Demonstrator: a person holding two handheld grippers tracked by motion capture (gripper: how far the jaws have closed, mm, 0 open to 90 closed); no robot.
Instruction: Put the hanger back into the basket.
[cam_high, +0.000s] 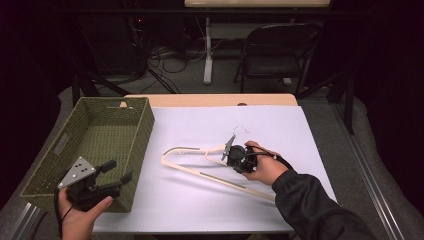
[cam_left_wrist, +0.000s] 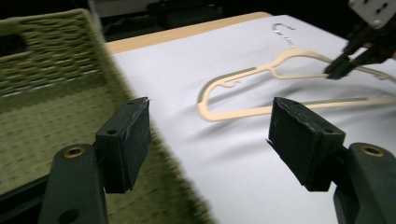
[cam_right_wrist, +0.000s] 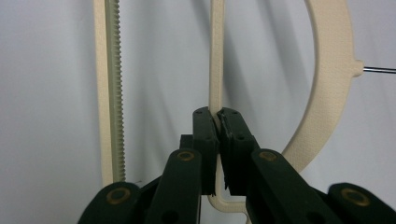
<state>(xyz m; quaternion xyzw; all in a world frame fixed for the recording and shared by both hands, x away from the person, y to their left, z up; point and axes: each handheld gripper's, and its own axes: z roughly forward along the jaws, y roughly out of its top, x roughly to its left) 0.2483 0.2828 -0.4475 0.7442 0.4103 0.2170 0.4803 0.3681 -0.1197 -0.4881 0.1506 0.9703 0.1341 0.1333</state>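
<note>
The right gripper (cam_right_wrist: 218, 119) is closed on a thin inner bar of the cream plastic hanger (cam_high: 210, 172), with both black jaws pressed against the bar from either side. The hanger lies flat on the white table covering (cam_high: 200, 205), near its centre, with its metal hook (cam_high: 241, 130) pointing toward the far edge. In the right gripper view, the notched lower bar runs parallel to the gripped bar and the curved shoulder arcs to the right. The left gripper (cam_high: 112, 174) is held above the near right corner of the green woven basket (cam_high: 55, 175), which sits at the left edge of the table. Its jaws stand wide apart and hold nothing. In the left gripper view, the hanger (cam_left_wrist: 243, 88) appears beyond the open jaws, well apart from them.
</note>
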